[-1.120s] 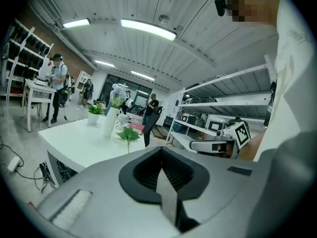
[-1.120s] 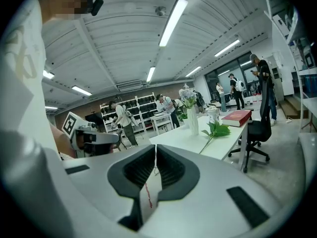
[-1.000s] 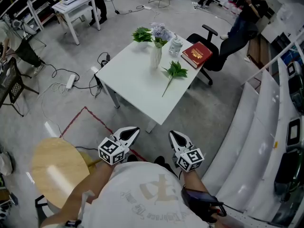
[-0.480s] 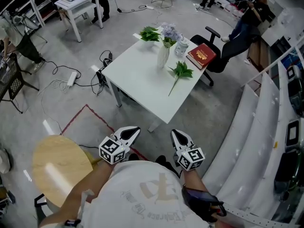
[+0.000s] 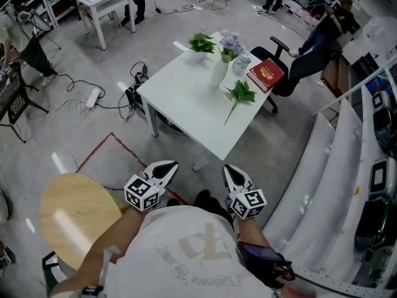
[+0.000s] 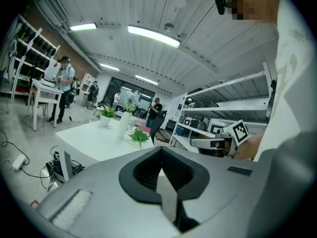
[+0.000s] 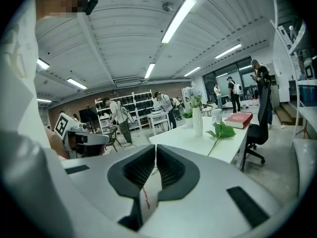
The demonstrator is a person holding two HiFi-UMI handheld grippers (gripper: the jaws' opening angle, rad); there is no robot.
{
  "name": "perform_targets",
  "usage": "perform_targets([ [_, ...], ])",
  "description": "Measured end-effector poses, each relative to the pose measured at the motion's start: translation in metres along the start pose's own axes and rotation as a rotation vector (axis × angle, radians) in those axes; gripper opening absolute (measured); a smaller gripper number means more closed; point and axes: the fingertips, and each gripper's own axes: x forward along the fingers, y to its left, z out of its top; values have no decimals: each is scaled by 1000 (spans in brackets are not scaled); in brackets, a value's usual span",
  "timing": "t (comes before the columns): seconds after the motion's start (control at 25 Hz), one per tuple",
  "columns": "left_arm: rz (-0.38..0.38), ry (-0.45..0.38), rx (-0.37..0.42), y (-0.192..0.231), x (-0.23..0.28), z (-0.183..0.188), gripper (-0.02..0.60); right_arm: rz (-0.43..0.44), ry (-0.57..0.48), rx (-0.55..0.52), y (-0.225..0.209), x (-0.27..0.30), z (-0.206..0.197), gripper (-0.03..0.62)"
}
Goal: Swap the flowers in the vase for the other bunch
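The tall white ceramic vase (image 5: 219, 74) of pale lilac blossoms (image 5: 231, 42) stands on the far half of the smooth white square table (image 5: 180, 104), well apart from both tools. Just beside it, toward the table's right edge, the loose green leafy stem (image 5: 240, 94) lies flat on the tabletop. A red hardback book (image 5: 267, 73) rests at the table's right corner, and a small potted green plant (image 5: 201, 43) at its far corner. The left tool (image 5: 166, 166) and right tool (image 5: 228, 169) hover off the table's near corner. Each has its dark ribbed jaws pressed together with nothing between them.
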Motion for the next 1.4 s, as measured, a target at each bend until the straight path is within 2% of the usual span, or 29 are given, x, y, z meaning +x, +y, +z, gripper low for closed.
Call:
perform_targets([
  [0.56, 50, 21, -28, 33, 27, 1, 5, 52, 15, 28, -29, 51, 0, 11],
  [0.76, 43, 14, -52, 46, 62, 9, 5, 62, 15, 6, -55, 70, 14, 11],
  [1.0, 0, 43, -19, 54, 113, 25, 5, 69, 25, -101, -83, 93, 29, 11],
  [1.16, -5, 73, 7, 65, 139, 37, 5, 66, 19, -69, -104, 108, 34, 11],
  [1.4, 18, 97, 0, 83, 169, 48, 5, 73, 24, -28, -138, 125, 38, 11],
])
